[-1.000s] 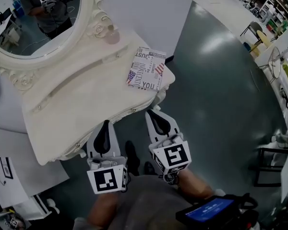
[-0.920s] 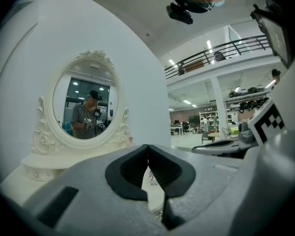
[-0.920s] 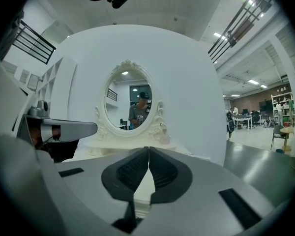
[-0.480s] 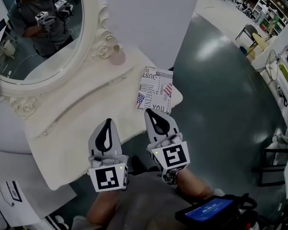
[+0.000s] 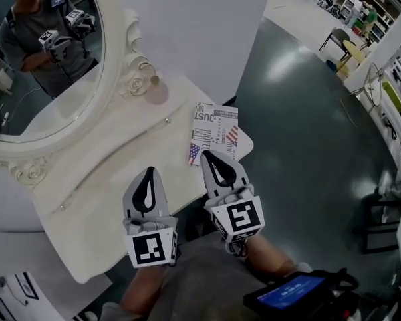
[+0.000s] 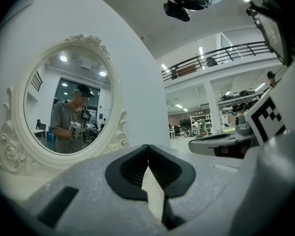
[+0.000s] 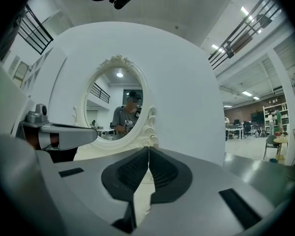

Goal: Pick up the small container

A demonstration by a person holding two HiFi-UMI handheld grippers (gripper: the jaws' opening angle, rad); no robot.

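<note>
**Both grippers shut and empty, the container still far across the vanity**

The small container (image 5: 156, 93), a pinkish round piece with a little knob on top, stands at the back of the white vanity table (image 5: 107, 172), just beside the carved frame of the oval mirror (image 5: 47, 65). A flat printed box (image 5: 214, 127) lies near the table's right corner, between the container and the right gripper.

The left gripper (image 5: 147, 174) is held over the front part of the table, its jaws pressed together with nothing between them. The right gripper (image 5: 214, 159) sits at the near edge of the printed box, jaws likewise together and empty. Both are well apart from the container, so the reach has hardly begun.

To do this step well, the person should probably choose one gripper, spread its jaws fully before it gets close, and carry it forward above the printed box rather than across it. The container looks light and sits close to the mirror frame, so a level approach from the front seems safest. The pads should meet the round body rather than the knob. Closing gently should keep it from tipping or sliding against the frame.
</note>
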